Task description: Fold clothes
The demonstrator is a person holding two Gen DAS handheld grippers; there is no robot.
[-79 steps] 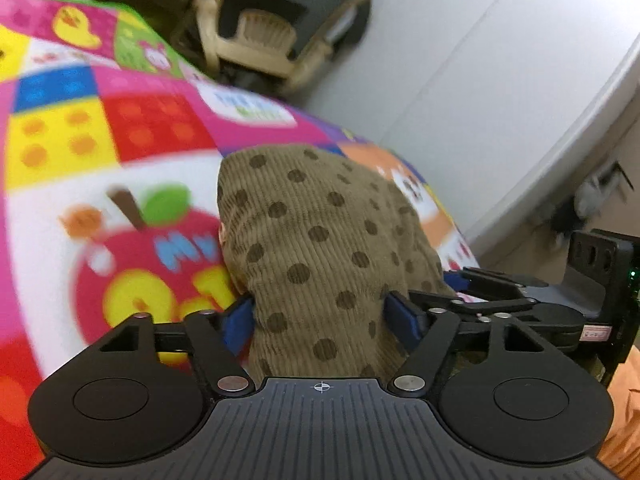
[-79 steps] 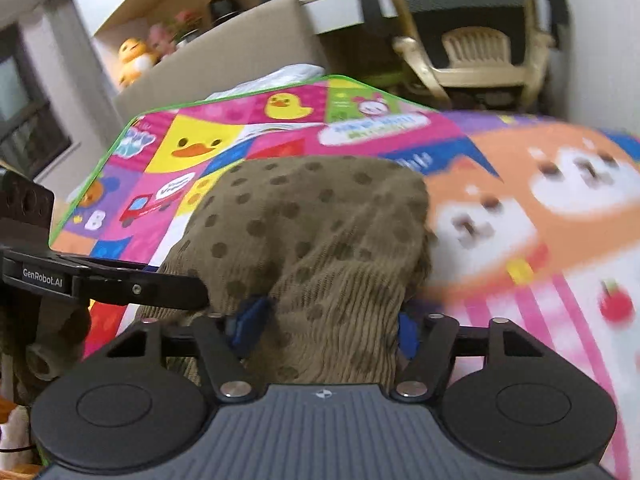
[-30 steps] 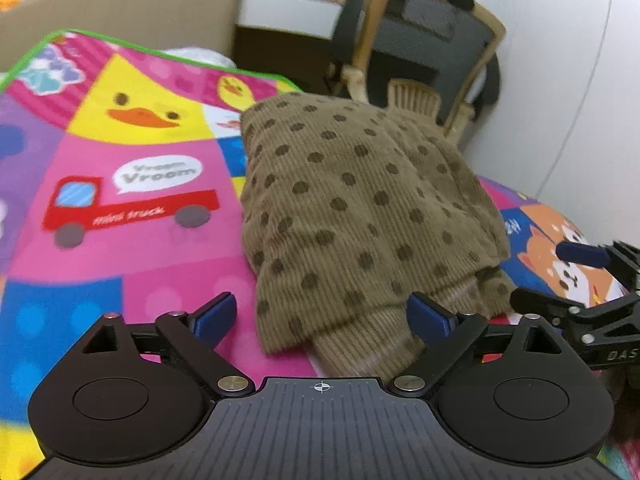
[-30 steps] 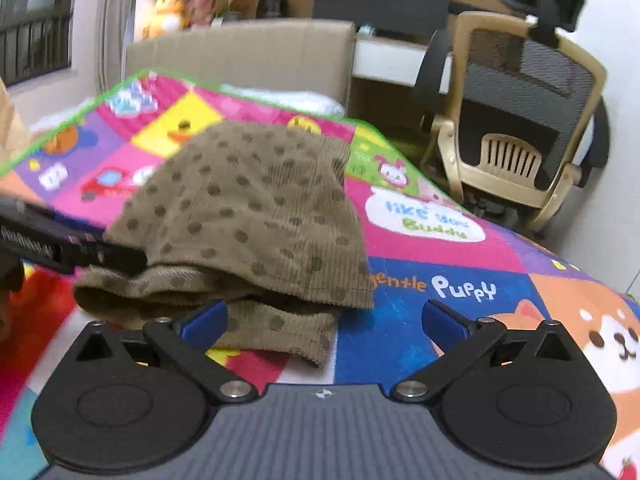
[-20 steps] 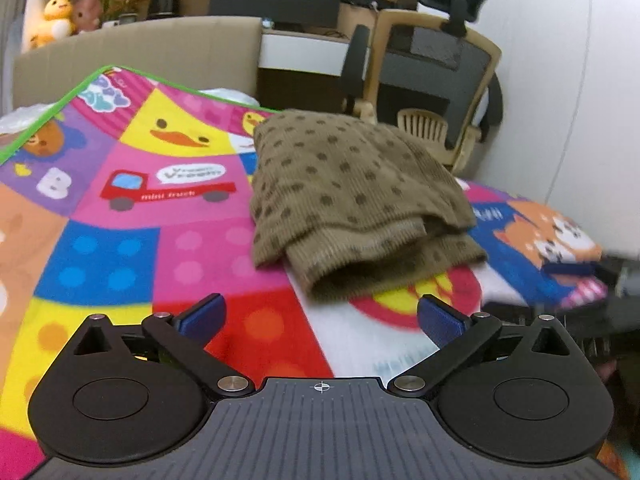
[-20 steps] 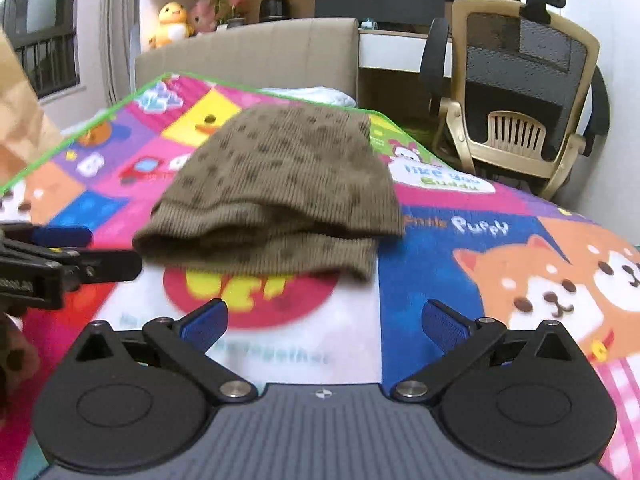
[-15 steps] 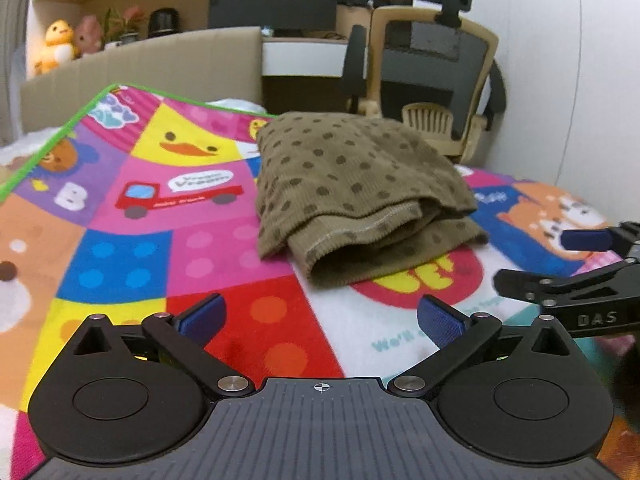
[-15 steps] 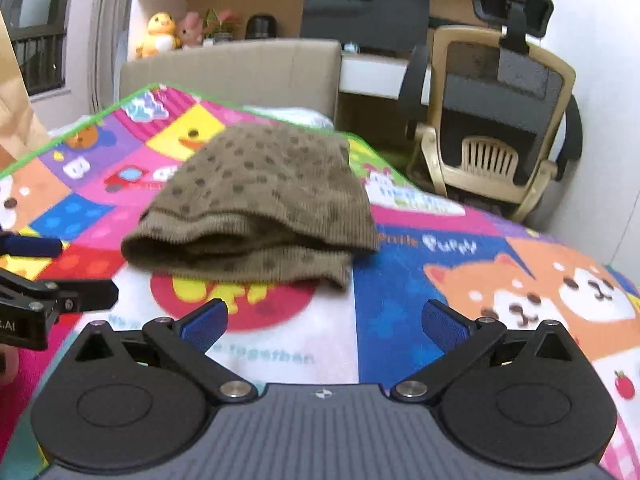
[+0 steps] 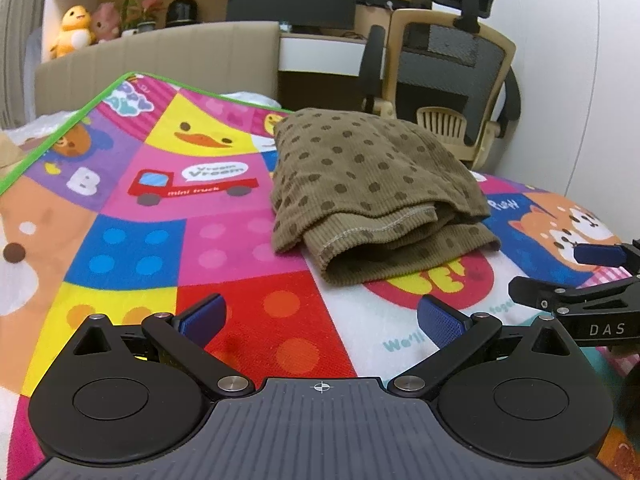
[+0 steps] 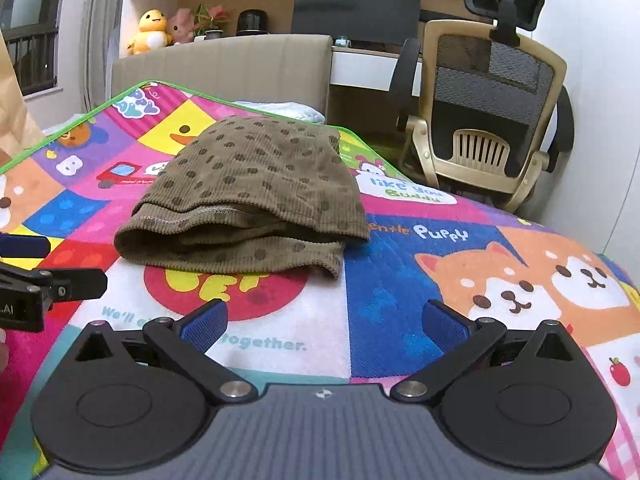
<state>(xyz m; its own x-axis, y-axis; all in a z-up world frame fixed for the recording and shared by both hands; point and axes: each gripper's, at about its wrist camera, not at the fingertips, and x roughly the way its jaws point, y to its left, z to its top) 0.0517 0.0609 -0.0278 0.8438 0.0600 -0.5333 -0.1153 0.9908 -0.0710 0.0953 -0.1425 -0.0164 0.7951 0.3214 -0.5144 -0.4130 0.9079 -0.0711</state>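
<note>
Left wrist view: the left gripper (image 9: 321,318) has its blue-padded jaws spread wide with nothing between them, where 2.6 s ago they pinched the cloth; the folded olive-brown corduroy garment with dark polka dots (image 9: 372,196) lies in a layered stack on the bright patchwork cartoon play mat (image 9: 132,240), ahead of the gripper and well apart from it, farther off than a second ago; the right gripper (image 9: 596,280) juts in right of the garment, clear of it; a beige mesh office chair (image 9: 452,92) stands beyond the garment.

Right wrist view: the right gripper (image 10: 325,320) likewise gapes empty, no longer clamping fabric; the garment (image 10: 256,196) rests ahead and slightly left, its open hem facing the camera; the left gripper (image 10: 36,280) shows left of the garment, not touching it; the chair (image 10: 488,112) stands behind and right of the garment.
</note>
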